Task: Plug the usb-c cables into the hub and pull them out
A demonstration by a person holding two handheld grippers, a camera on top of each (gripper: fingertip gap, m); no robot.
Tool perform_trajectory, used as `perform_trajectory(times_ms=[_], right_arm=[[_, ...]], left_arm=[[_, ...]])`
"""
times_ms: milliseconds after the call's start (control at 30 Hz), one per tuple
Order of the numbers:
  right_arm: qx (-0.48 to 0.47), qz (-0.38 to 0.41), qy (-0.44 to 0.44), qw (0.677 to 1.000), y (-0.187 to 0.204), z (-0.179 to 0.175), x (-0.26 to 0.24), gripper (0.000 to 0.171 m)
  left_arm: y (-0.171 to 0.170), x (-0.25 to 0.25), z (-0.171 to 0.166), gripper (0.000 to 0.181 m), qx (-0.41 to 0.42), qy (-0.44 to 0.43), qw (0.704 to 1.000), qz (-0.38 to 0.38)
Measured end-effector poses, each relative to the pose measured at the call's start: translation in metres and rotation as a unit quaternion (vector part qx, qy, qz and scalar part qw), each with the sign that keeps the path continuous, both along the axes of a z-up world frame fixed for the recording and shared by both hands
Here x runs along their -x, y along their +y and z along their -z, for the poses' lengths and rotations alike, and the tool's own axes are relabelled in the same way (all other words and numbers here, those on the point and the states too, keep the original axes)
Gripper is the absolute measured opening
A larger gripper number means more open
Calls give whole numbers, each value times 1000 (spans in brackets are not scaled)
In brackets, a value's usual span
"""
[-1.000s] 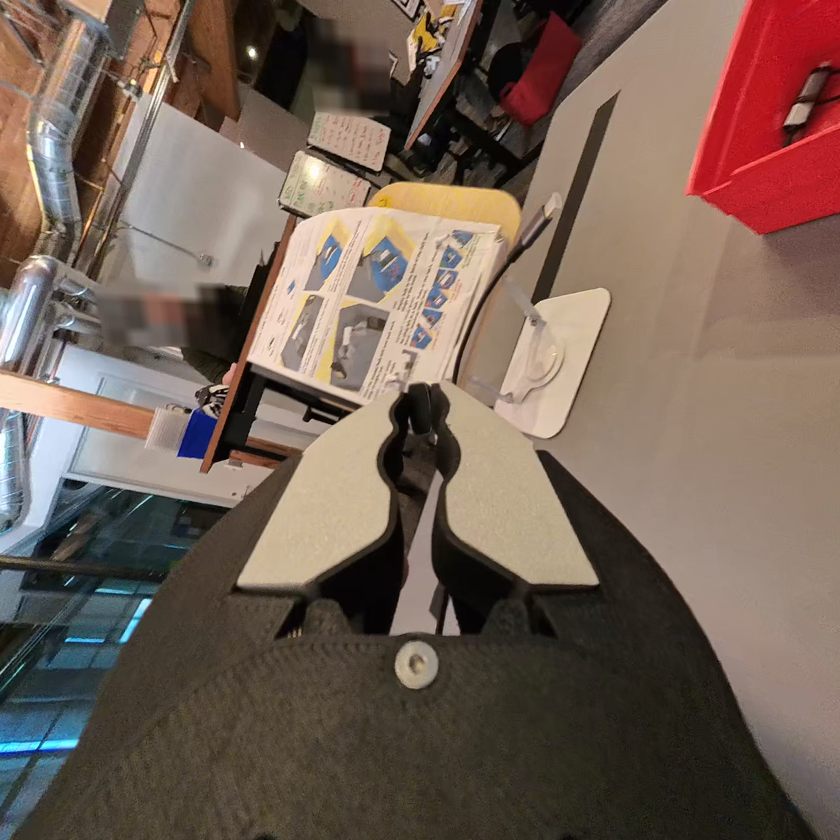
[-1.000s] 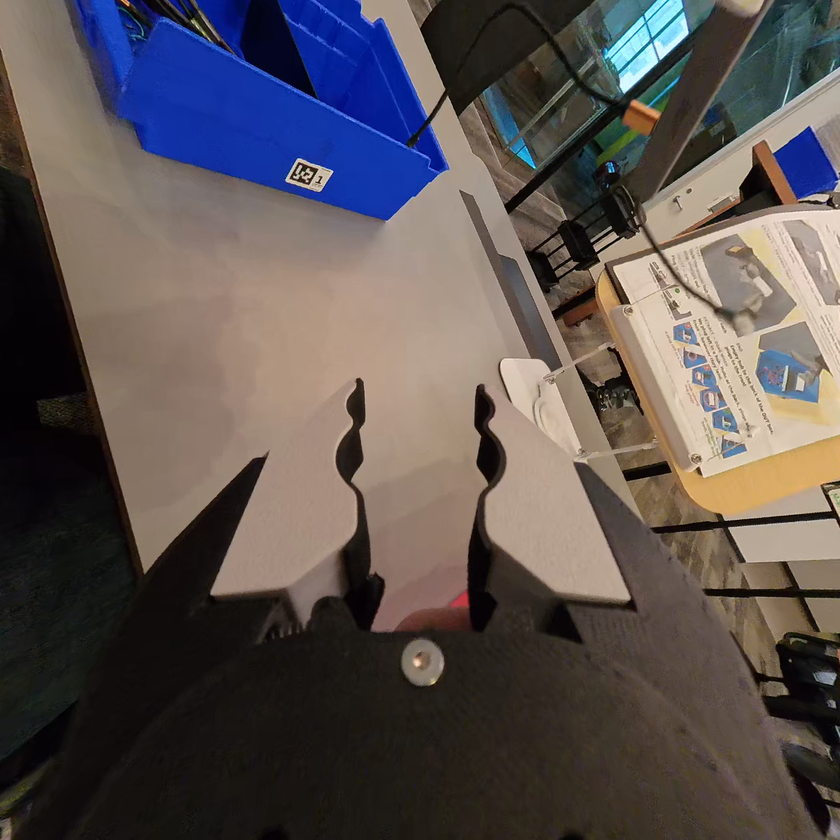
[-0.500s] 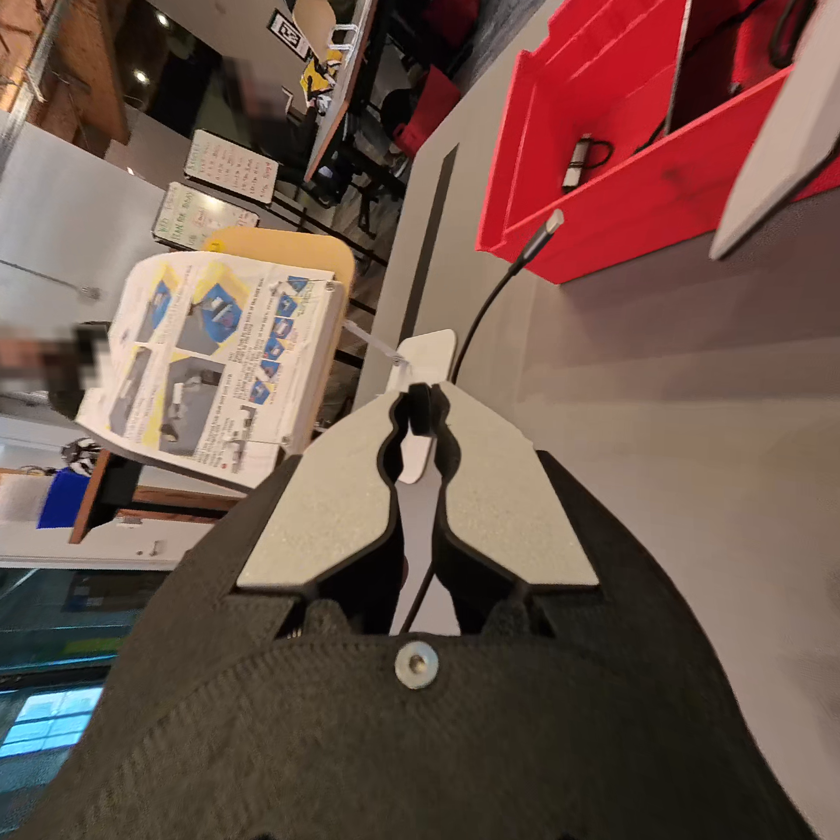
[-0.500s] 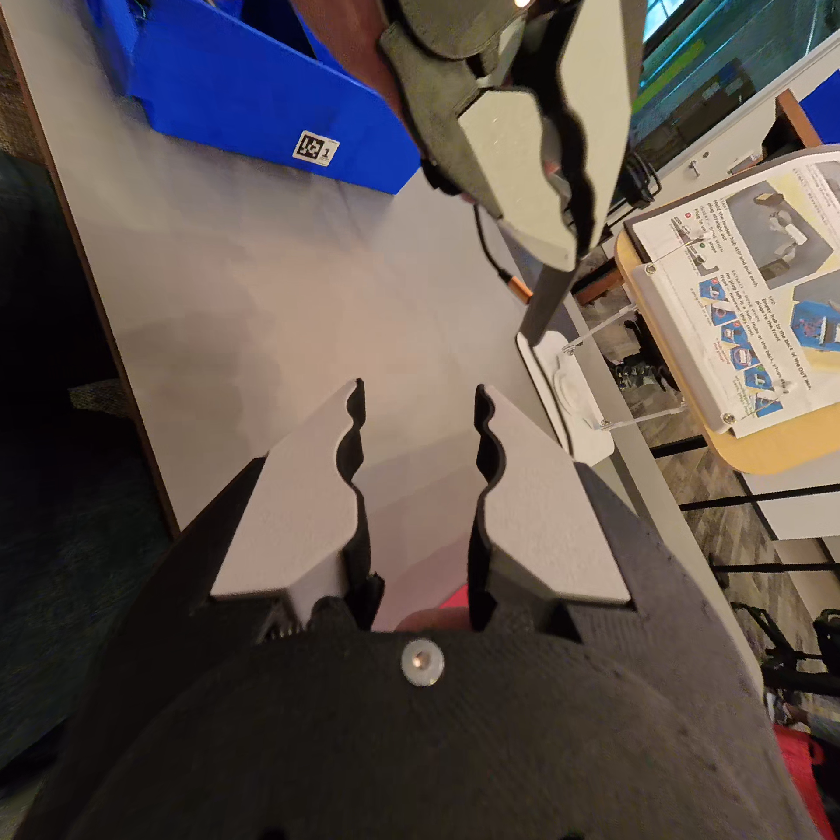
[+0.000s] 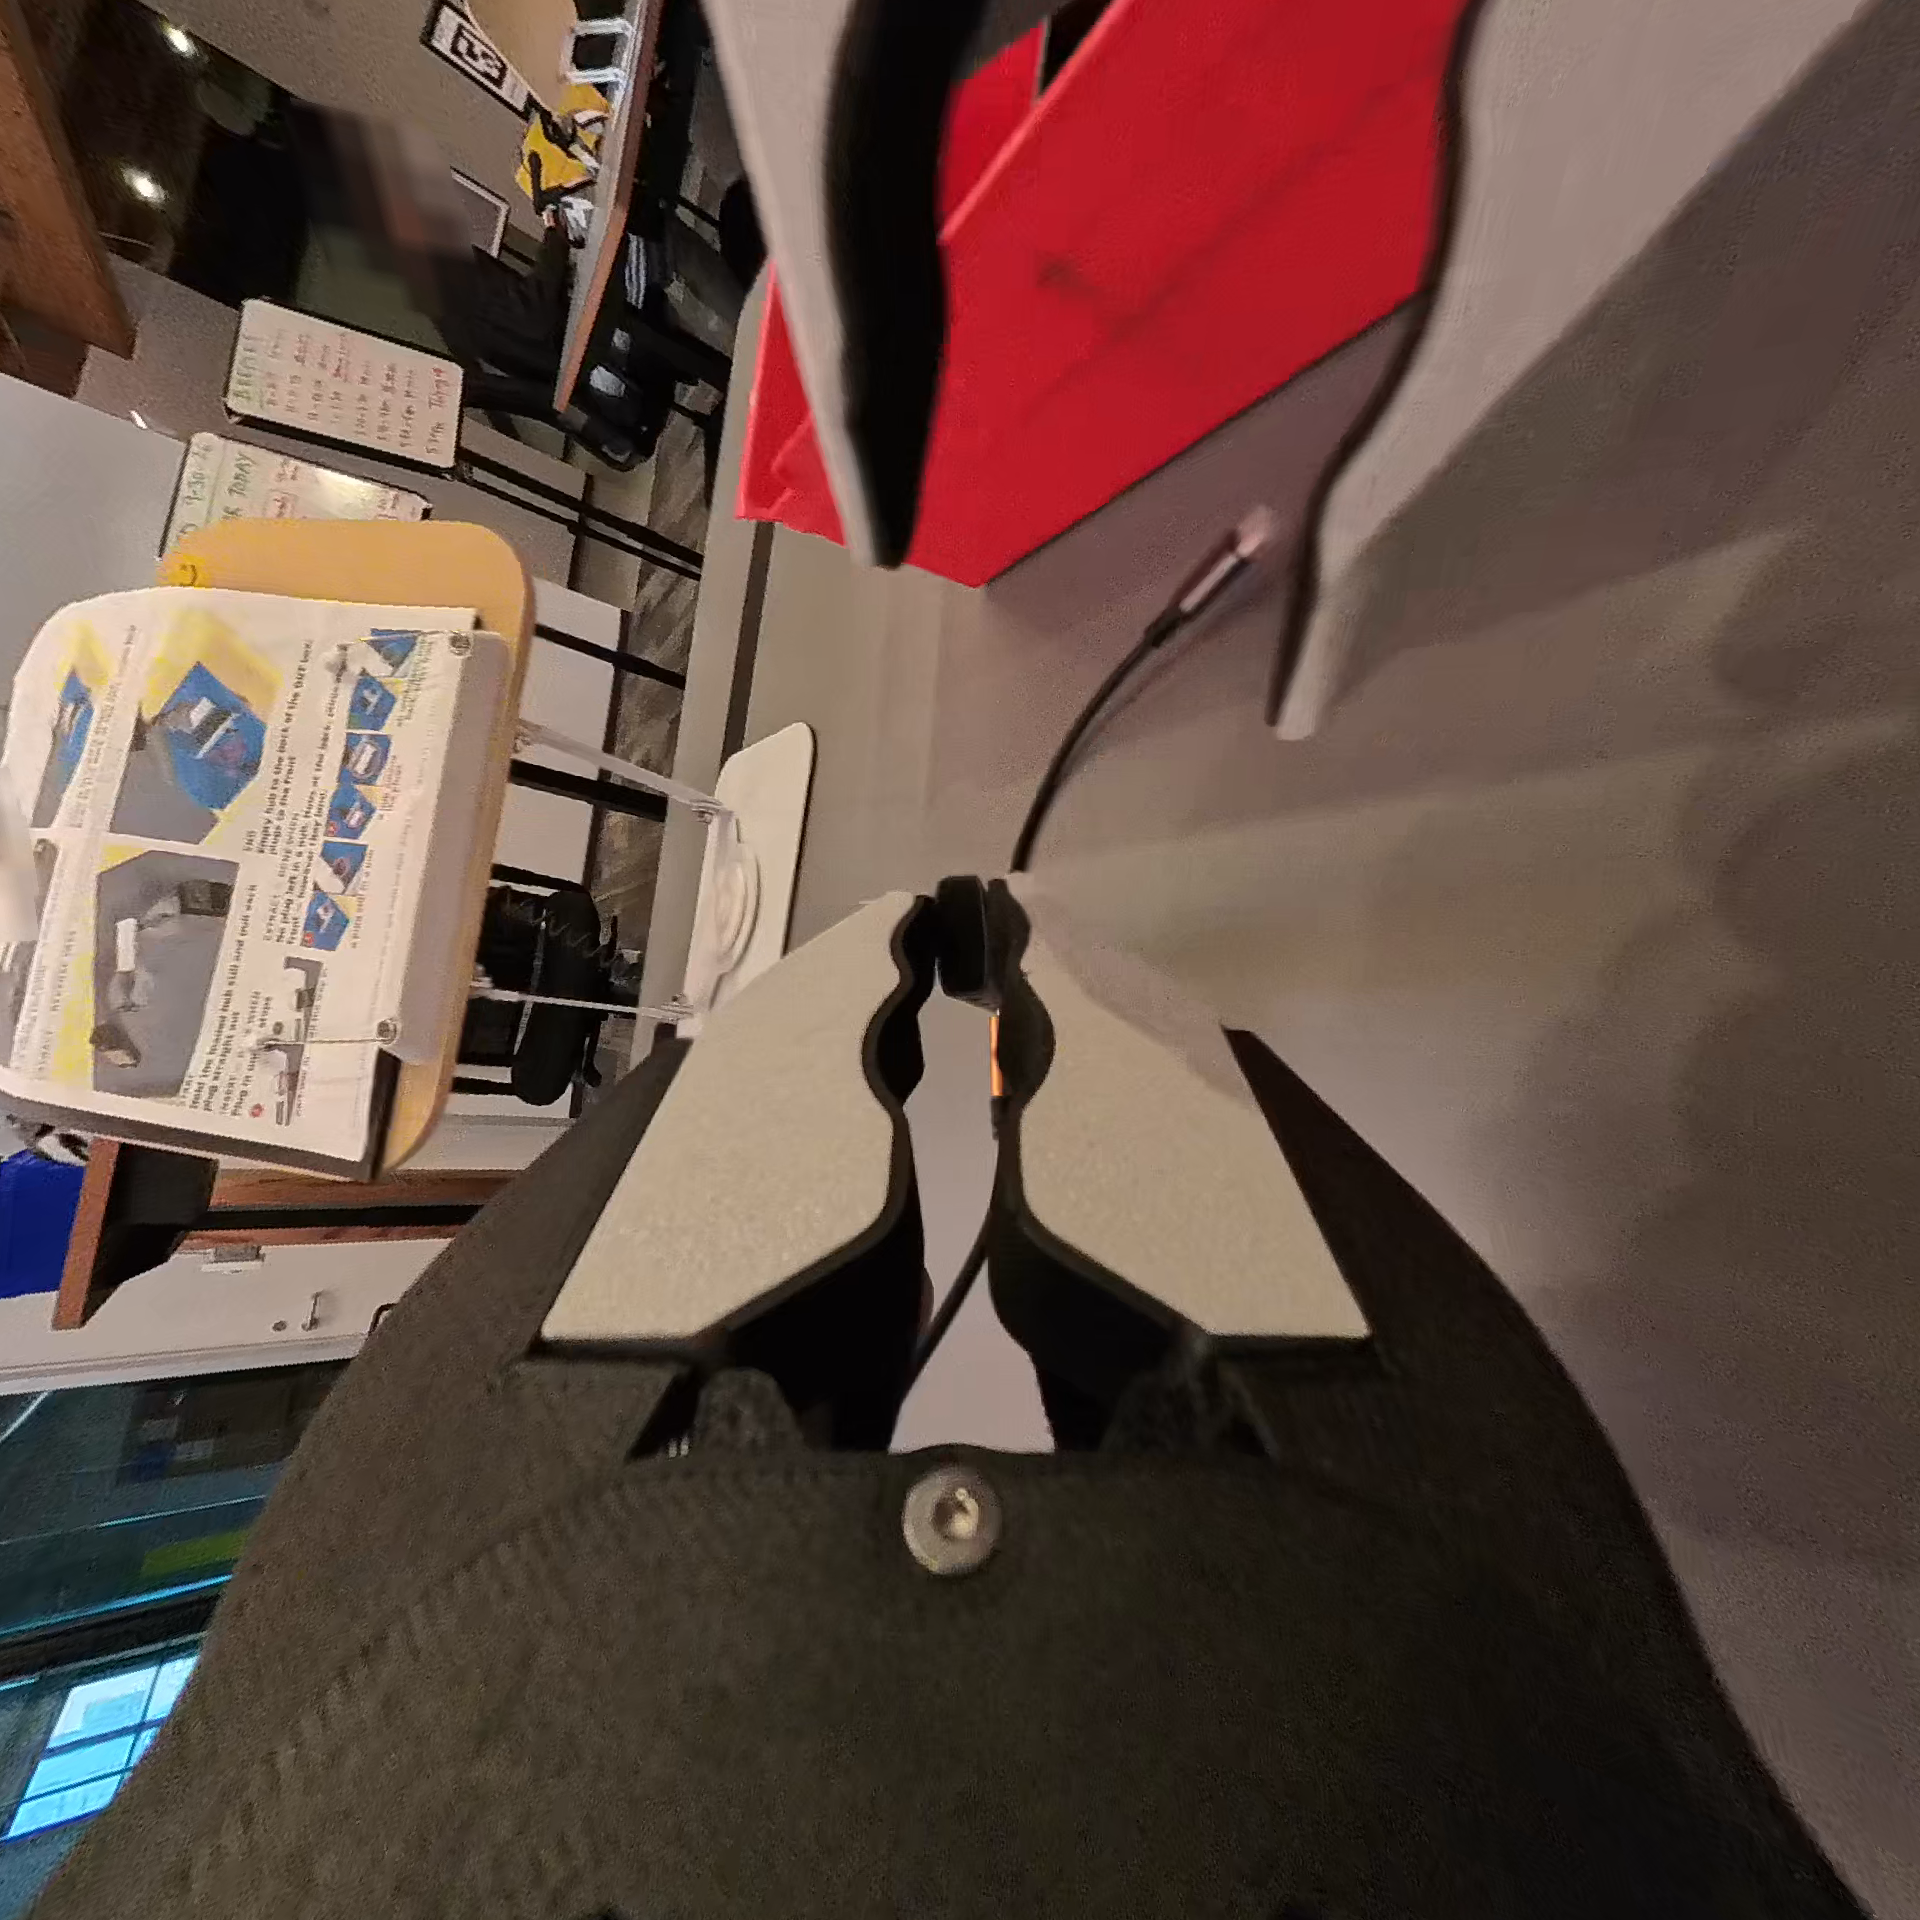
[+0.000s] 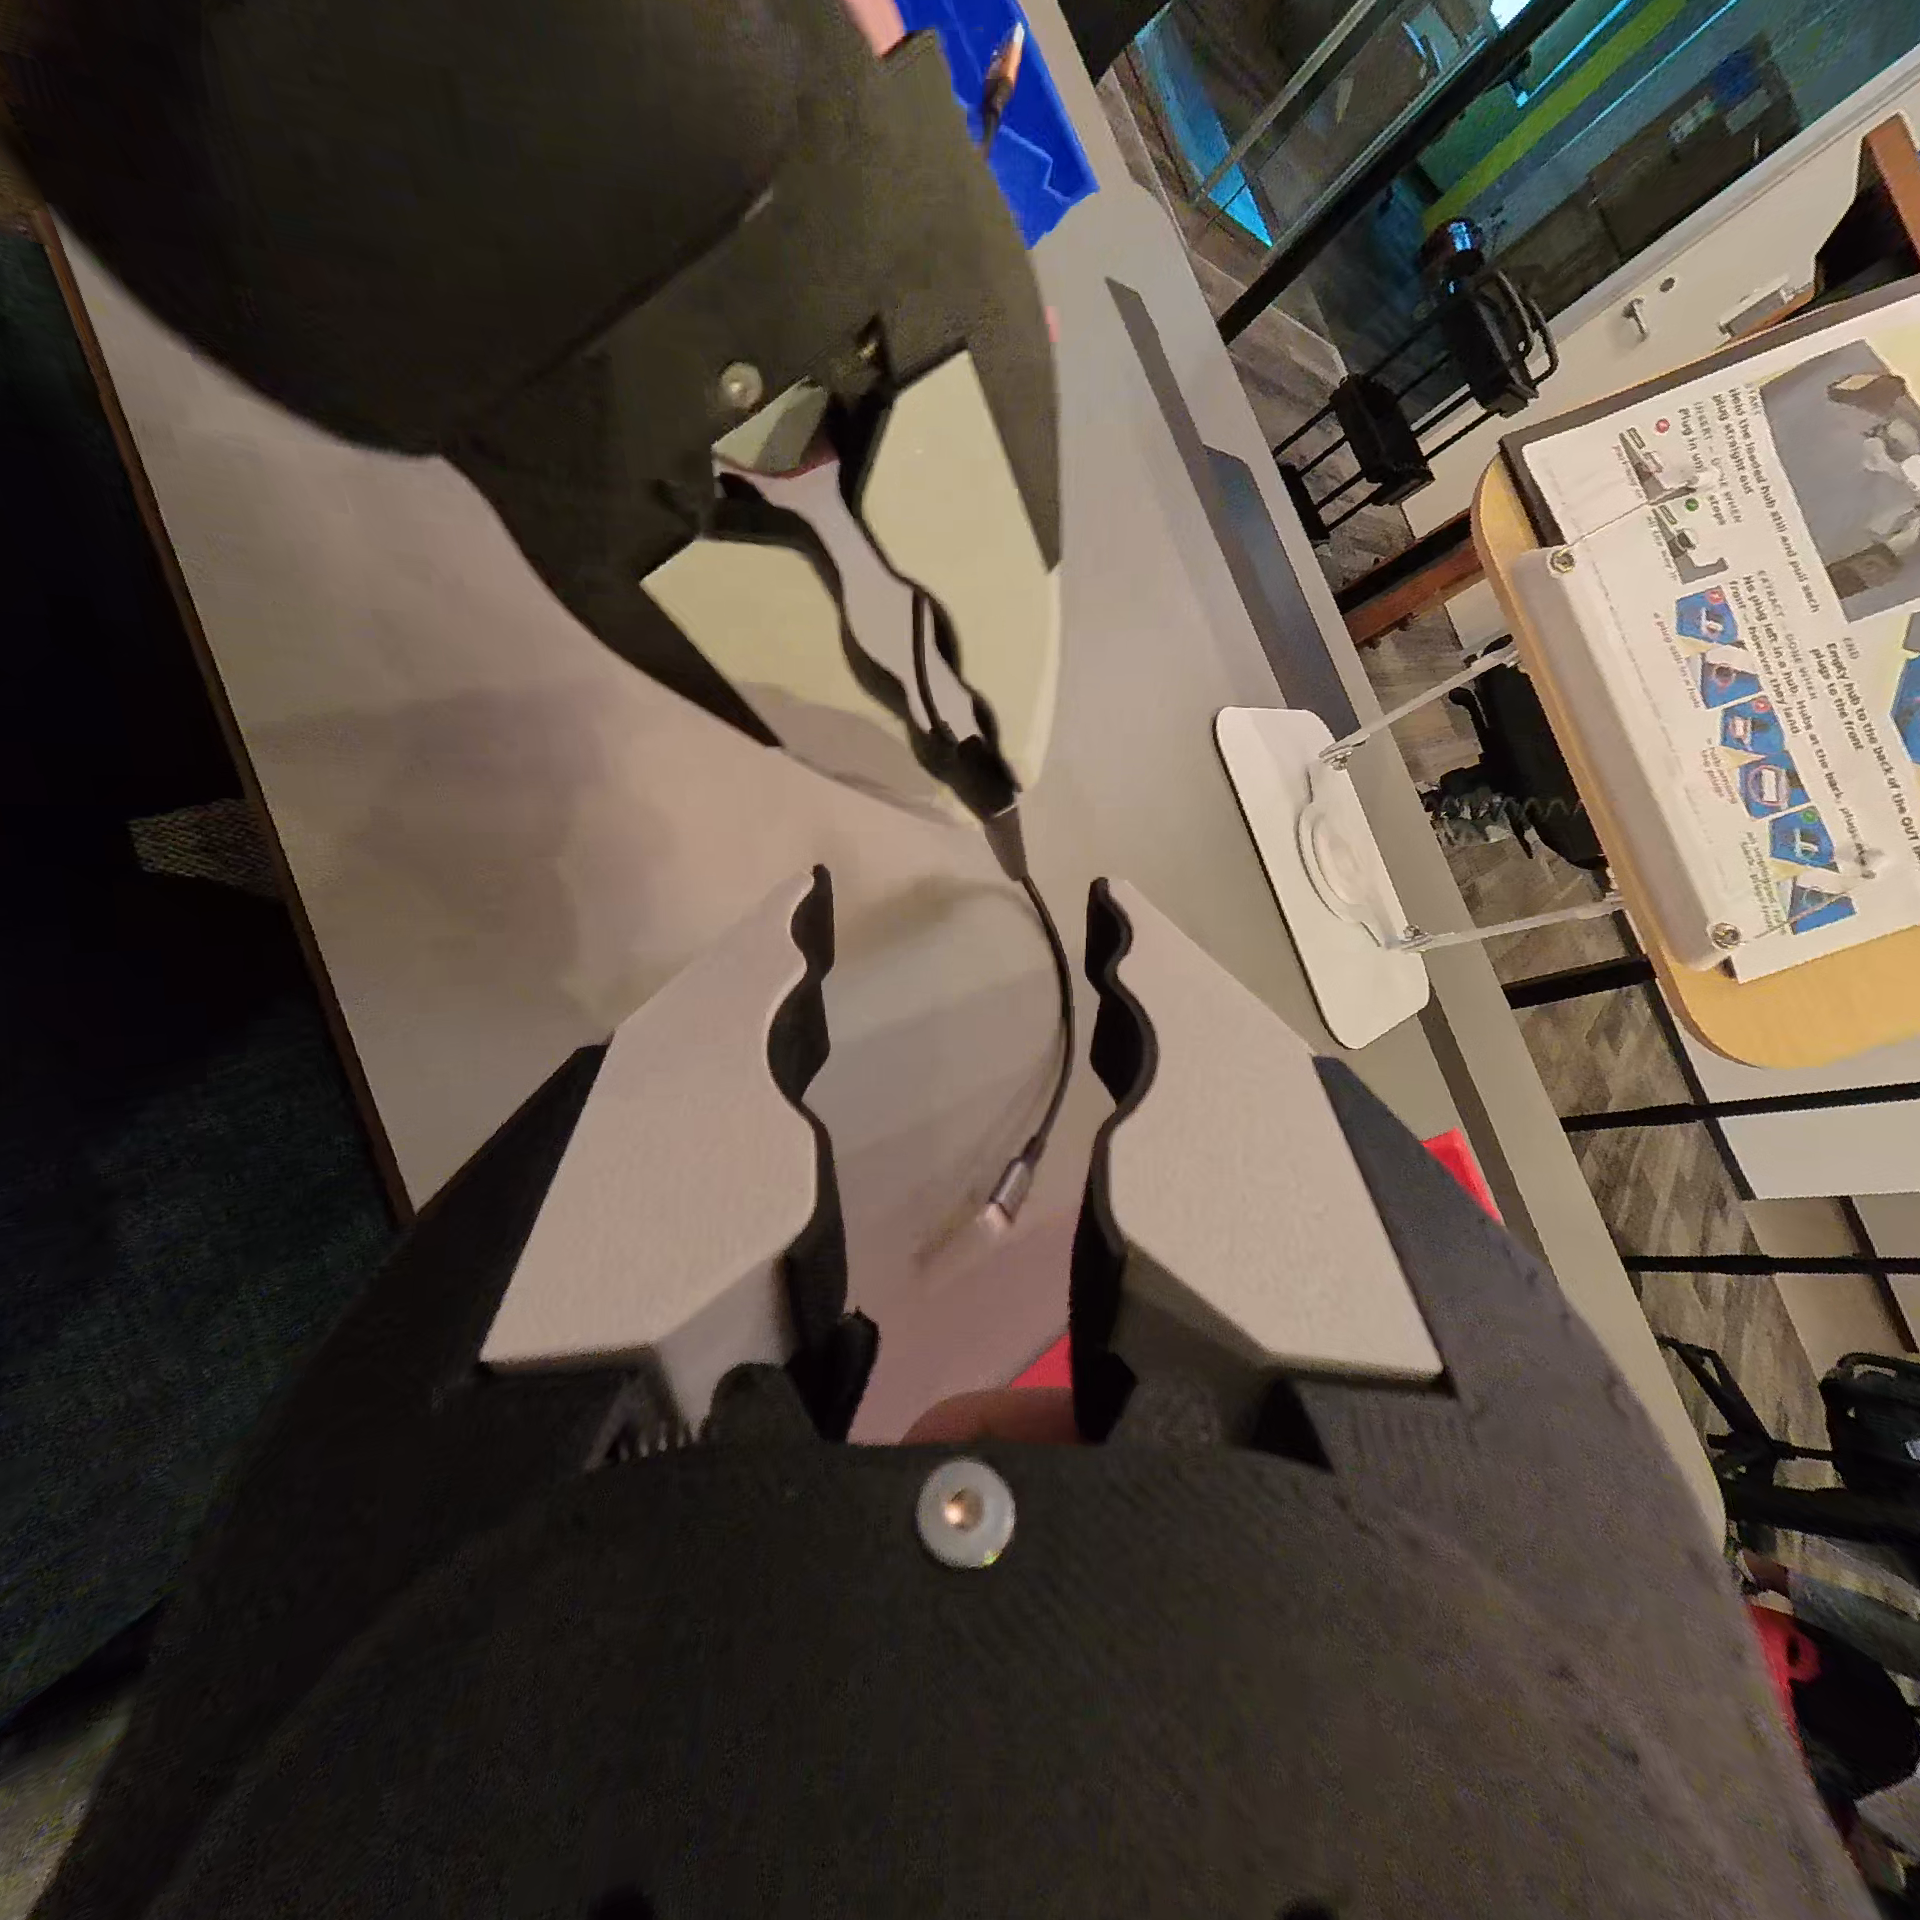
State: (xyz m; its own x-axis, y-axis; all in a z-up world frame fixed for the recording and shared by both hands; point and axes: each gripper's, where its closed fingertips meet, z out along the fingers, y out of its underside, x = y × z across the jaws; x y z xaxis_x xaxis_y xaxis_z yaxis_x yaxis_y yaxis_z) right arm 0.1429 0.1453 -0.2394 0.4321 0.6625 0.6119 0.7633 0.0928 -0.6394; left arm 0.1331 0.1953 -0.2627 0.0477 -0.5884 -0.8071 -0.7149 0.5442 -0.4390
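Grey table (image 6: 436, 790): L gripper (image 5: 961, 935) pinches cable (image 6: 1060, 997); plug (image 6: 1003, 1205) dangles lengthwise between spread R gripper (image 6: 956, 935) fingers, tip toward R.

Each hand-held gripper (image 5: 961, 940) has a textured black body, grey wavy-edged fingers (image 6: 686, 1122) and a silver screw (image 6: 964, 1512).

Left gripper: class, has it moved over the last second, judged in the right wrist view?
Yes. The left gripper came in from the top and now hangs over the table, hiding most of the blue bin.
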Motion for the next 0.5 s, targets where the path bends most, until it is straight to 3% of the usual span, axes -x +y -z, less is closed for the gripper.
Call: perform_trajectory(times_ms=[500], right_arm=[[6,-2,-17,1000,-2,11,5,46]], left_arm=[[-23,4,40,9,-20,10,1000,0]])
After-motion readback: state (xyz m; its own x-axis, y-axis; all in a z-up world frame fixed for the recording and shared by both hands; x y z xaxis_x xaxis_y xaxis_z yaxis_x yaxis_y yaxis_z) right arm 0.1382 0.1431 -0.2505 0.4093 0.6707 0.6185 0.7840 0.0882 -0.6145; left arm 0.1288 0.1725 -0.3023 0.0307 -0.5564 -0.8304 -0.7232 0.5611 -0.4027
